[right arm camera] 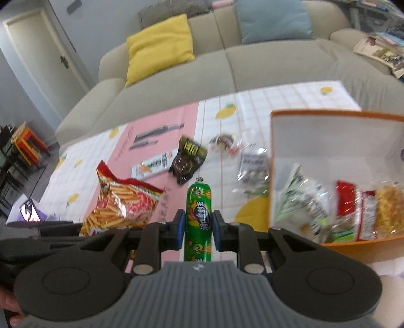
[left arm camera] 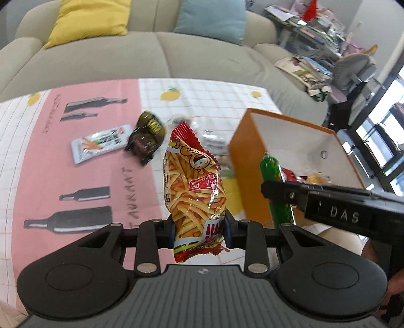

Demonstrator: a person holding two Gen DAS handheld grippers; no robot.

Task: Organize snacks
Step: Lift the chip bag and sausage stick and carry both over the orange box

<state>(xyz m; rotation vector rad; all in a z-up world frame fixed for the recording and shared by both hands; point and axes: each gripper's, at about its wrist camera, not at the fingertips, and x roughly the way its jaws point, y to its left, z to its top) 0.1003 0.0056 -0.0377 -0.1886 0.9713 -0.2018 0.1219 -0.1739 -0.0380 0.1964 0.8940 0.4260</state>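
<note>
My left gripper [left arm camera: 199, 230] is shut on a red and orange prawn-stick bag [left arm camera: 193, 191], held upright above the table; the bag also shows in the right wrist view [right arm camera: 121, 204]. My right gripper [right arm camera: 196, 228] is shut on a green sausage stick [right arm camera: 198, 217], also seen in the left wrist view [left arm camera: 275, 186] beside the orange box [left arm camera: 242, 161]. The orange box [right arm camera: 271, 161] has white inner walls and holds several snack packets. A white carrot packet [left arm camera: 101, 145], a dark packet [left arm camera: 146, 137] and clear wrapped snacks [right arm camera: 252, 164] lie on the table.
The table wears a pink and white cloth [left arm camera: 63, 176] printed with bottles and lemons. A beige sofa [left arm camera: 126, 55] with a yellow cushion [left arm camera: 88, 20] and a blue cushion [left arm camera: 212, 20] stands behind. Cluttered shelves and a chair [left arm camera: 353, 70] are at the right.
</note>
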